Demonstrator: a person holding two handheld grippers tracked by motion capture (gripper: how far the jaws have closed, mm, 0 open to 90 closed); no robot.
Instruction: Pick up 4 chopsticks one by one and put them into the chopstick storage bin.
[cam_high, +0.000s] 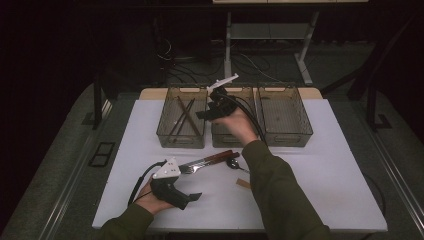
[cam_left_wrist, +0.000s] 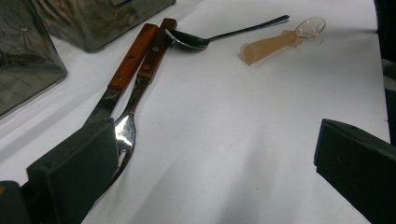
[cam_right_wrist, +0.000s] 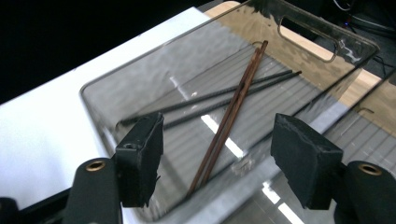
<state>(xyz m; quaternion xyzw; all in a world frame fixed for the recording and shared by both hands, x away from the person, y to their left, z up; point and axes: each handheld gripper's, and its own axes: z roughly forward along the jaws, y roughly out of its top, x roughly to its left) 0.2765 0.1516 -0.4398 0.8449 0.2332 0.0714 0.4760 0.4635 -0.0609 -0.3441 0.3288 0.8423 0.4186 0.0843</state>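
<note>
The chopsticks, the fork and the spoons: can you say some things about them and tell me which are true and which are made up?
1. The brown chopsticks lie in the left bin. True.
2. The right gripper holds a spoon. False: its jaws are open with nothing between them.
3. The fork has a wooden handle. True.
4. The metal spoon is in the middle bin. False: it lies on the table.
5. The left gripper is over the bins. False: it is low at the table's near edge, by the fork.

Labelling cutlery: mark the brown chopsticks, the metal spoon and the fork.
brown chopsticks (cam_right_wrist: 231, 109), right gripper view, mid-shaft
metal spoon (cam_left_wrist: 187, 41), left gripper view, bowl
fork (cam_left_wrist: 125, 133), left gripper view, head near tines
</note>
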